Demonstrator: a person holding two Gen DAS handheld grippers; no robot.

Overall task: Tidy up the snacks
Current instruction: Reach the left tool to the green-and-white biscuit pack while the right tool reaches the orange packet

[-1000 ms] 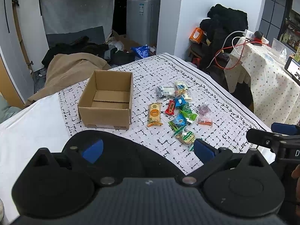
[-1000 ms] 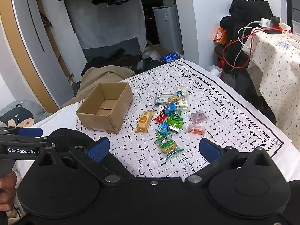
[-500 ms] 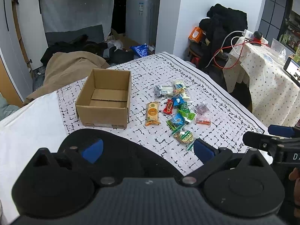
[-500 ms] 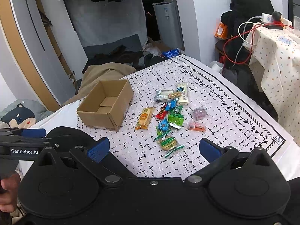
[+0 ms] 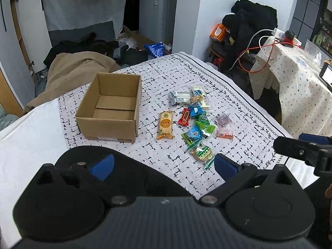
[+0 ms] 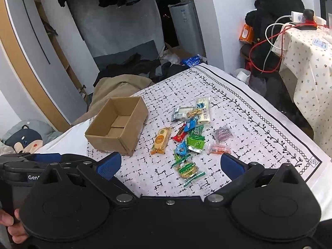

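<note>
Both my claws hover spread wide with nothing in them: the left gripper (image 5: 164,165) and the right gripper (image 6: 169,165). One cardboard box (image 5: 111,108) sits left of centre, nothing inside. Right of it lies a cluster of about a dozen snack packets (image 5: 194,122): one orange wafer pack (image 5: 165,125), one red bar (image 5: 184,117).

On the table (image 5: 238,95) in front of you, the cardboard box (image 5: 112,108) sits to the left, and the snack packets (image 5: 195,122) lie scattered just to its right, apart from it. One long packet (image 5: 165,125) lies nearest the box. Your two grippers hang at the near edge, the right gripper (image 6: 169,164) beside the left gripper (image 5: 164,162).
</note>
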